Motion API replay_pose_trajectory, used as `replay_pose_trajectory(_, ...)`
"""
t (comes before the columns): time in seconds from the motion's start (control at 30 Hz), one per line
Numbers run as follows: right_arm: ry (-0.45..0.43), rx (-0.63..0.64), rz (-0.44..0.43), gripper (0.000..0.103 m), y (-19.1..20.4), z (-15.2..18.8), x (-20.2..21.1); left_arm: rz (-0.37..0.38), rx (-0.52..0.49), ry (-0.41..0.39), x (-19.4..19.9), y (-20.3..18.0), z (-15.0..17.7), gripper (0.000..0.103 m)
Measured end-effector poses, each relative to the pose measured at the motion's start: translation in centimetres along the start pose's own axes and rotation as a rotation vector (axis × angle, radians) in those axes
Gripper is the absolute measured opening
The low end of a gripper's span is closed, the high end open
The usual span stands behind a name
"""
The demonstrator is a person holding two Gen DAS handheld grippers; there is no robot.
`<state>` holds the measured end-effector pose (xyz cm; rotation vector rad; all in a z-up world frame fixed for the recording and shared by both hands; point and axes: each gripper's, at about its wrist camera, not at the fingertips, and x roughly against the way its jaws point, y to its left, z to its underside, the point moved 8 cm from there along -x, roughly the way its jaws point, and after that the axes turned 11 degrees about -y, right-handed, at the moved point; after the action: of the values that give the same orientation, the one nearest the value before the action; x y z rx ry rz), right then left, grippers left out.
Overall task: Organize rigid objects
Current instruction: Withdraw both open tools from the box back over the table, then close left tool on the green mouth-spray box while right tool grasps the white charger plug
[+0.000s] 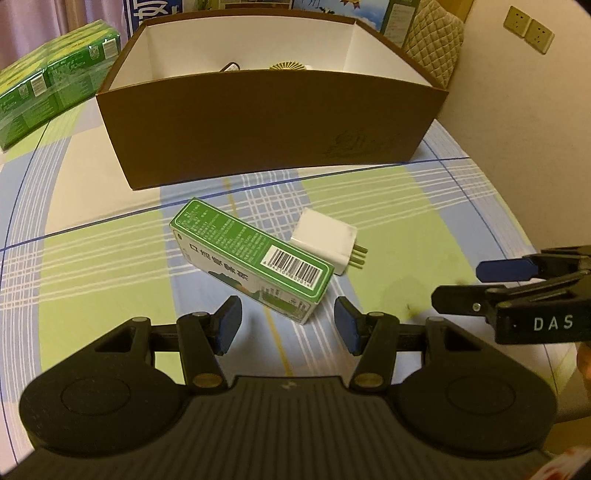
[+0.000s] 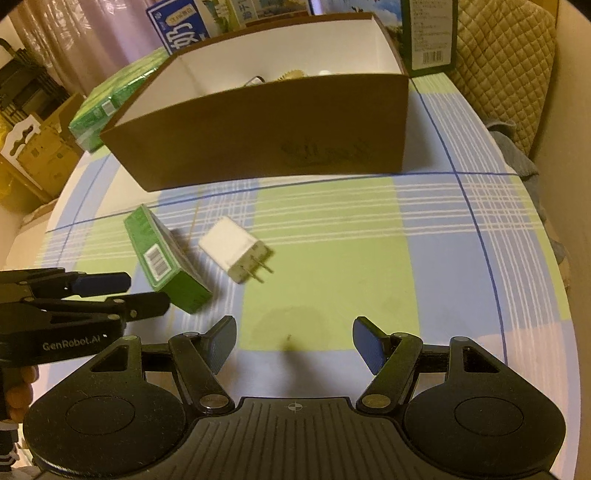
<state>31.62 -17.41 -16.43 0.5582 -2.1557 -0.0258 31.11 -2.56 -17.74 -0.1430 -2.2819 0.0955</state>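
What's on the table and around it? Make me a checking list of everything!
Surface: checked tablecloth, faint stain near the grippers.
Job's things: green carton and white plug adapter lie side by side before the brown box; some items inside, unclear.
Clutter: green packs left of the box; cartons behind it.
Grippers: left gripper and right gripper open, empty.
Cables: nothing seen.
Surroundings: wall sockets, quilted cushion, curtain.
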Motion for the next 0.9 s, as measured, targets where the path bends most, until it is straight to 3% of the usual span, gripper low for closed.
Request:
replay_pose_trajectory(0.33, 0.027, 0.001, 0.014, 0.067, -0.9, 0.4, -1.6, -0.045, 0.017, 0.016, -0.8, 1.7, 0.4, 0.051)
replay_pose_trajectory(0.7, 0.01, 0.065, -0.038, 0.067, 0.6, -0.3, -3.0, -0.187, 0.104, 0.001, 0.4, 8.4, 0.4, 0.051)
replay_pose_trajectory(0.9, -0.047, 0.179, -0.108, 0.067, 2.8, -1.2, -4.3, -0.171, 0.107, -0.009, 0.9, 9.2, -0.1, 0.051)
